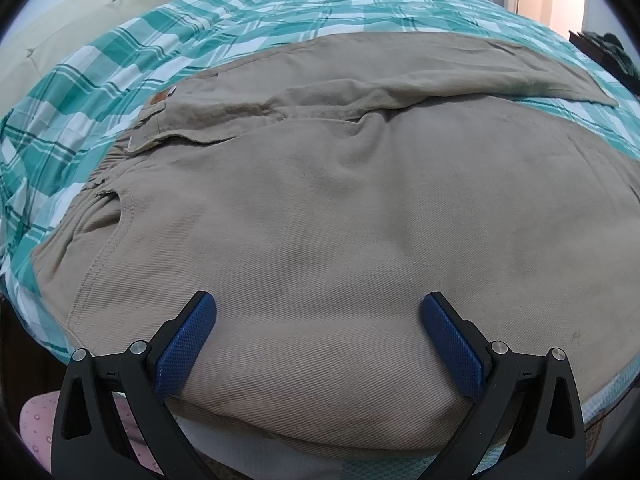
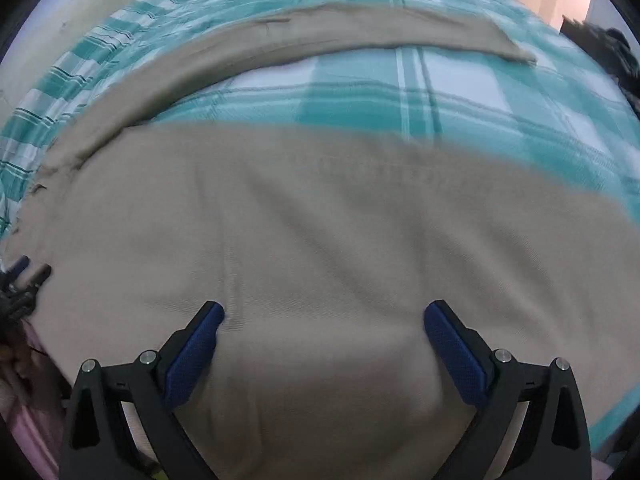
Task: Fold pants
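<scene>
The left gripper (image 1: 318, 304) hung over the near edge of the pants (image 1: 320, 208) with its jaws wide apart, nothing between the blue pads (image 1: 188, 348); the right gripper (image 2: 324, 312) stood the same way, spread and empty, further along the near leg (image 2: 320, 240). The pants lay spread flat on a green plaid bed (image 1: 100, 92), waistband (image 1: 148, 136) toward the left, the two legs splayed in a V so that bedding showed between the near leg and the far leg (image 2: 280, 44). The right wrist view was smeared, so fine detail there could not be read. Nothing looked folded yet; the step in hand seemed to be the first one, taking hold of the near side so as to lay one leg over the other. That next move would call for both grippers to drop onto the near edge and pinch both layers of cloth, one by the hip and one down the leg, then lift together and carry the edge across toward the far leg. Lifting unevenly would likely drag the cloth into wrinkles.
</scene>
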Tool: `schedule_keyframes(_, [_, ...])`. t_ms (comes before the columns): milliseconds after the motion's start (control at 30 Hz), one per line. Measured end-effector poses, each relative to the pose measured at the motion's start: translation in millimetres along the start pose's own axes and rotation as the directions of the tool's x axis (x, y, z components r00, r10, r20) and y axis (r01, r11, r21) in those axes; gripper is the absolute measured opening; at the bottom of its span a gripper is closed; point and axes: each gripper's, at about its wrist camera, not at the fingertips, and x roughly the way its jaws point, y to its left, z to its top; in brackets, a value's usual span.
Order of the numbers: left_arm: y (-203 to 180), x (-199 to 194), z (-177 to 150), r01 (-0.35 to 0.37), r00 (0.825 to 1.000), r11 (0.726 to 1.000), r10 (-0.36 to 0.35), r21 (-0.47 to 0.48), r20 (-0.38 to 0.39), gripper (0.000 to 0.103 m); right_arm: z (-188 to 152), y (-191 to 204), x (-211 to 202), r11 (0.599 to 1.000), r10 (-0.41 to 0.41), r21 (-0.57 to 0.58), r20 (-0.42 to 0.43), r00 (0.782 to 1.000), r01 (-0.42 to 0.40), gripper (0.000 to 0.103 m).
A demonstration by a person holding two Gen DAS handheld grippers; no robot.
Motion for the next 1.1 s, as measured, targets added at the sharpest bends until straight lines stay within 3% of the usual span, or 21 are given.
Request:
schedule_keyframes(200, [0.0, -1.9, 2.6, -0.007, 1.000, 1.000, 0.007, 0.001, -0.013, 0.103, 2.6, 2.2, 4.7, 1.000, -0.009, -0.005, -0.002, 1.000, 0.009, 0.103])
schedule_keyframes(267, [0.4, -13.1, 10.4, -0.040, 0.999, 0.999, 0.039, -0.025, -0.034, 0.102, 3.4, 1.5, 5.6, 1.000, -0.010, -0.010, 0.005, 1.000, 0.010, 0.103])
schedule_keyframes(367, [3.4, -39.4, 37.6, 0.044, 0.999, 0.994, -0.041, -0.103, 0.032, 0.103, -0.3, 5.2, 3.0, 1.000, -0.022, -0.016, 0.028, 0.999, 0.022, 0.103])
schedule_keyframes(467, [4.3, -43.0, 95.0, 0.121, 0.990, 0.985, -0.109, -0.124, 0.094, 0.103, -2.4, 4.3, 0.5, 0.999, -0.032, -0.016, 0.037, 0.999, 0.033, 0.103])
schedule_keyframes(567, [9.3, -8.7, 158.9, 0.092, 0.990, 0.985, -0.074, -0.148, 0.123, 0.103, 1.2, 2.6, -0.2, 0.999, -0.027, -0.017, 0.008, 1.000, 0.027, 0.103])
schedule_keyframes(633, [11.8, 24.6, 176.4, 0.040, 0.996, 0.987, -0.027, -0.155, 0.084, 0.103, 9.7, 2.0, -0.7, 0.999, -0.014, -0.042, -0.057, 0.998, 0.011, 0.103])
schedule_keyframes(700, [12.8, 71.5, 177.3, -0.027, 0.999, 0.991, 0.025, -0.132, -0.019, 0.102, 23.6, -3.5, -8.6, 0.997, 0.020, -0.067, -0.122, 0.992, -0.028, 0.101])
schedule_keyframes(733, [12.7, 91.7, 169.6, -0.053, 0.996, 0.992, 0.045, -0.114, -0.072, 0.103, 30.3, -8.7, -15.8, 0.997, 0.037, -0.069, -0.115, 0.993, -0.045, 0.101])
schedule_keyframes(767, [13.5, 108.6, 155.2, -0.028, 0.997, 0.995, 0.021, -0.098, -0.078, 0.102, 41.8, -18.1, -27.8, 0.996, 0.049, -0.070, -0.078, 0.996, -0.054, 0.100])
schedule_keyframes(833, [17.1, 107.3, 140.3, 0.001, 1.000, 0.995, 0.001, -0.104, 0.017, 0.102, 70.3, -42.7, -47.1, 0.998, 0.011, -0.063, 0.006, 1.000, -0.010, 0.100])
schedule_keyframes(900, [17.8, 108.3, 139.2, 0.005, 1.000, 0.994, -0.003, -0.111, 0.024, 0.102, 109.2, -79.7, -58.0, 1.000, 0.000, 0.003, 0.087, 0.996, 0.000, 0.100])
schedule_keyframes(933, [17.6, 108.7, 139.1, 0.005, 1.000, 0.994, -0.002, -0.112, 0.026, 0.102, 135.7, -110.0, -56.9, 0.995, 0.031, 0.087, 0.131, 0.991, -0.042, 0.100])
schedule_keyframes(1000, [17.9, 110.3, 137.8, 0.003, 0.999, 0.994, 0.002, -0.114, 0.041, 0.102, 167.2, -157.2, -42.0, 0.960, 0.113, 0.235, 0.167, 0.980, -0.150, 0.099])
schedule_keyframes(1100, [17.8, 109.5, 135.0, 0.008, 0.998, 0.993, -0.002, -0.120, 0.055, 0.102, 195.5, -235.8, 10.5, 0.783, 0.230, 0.535, 0.226, 0.947, -0.318, 0.080])
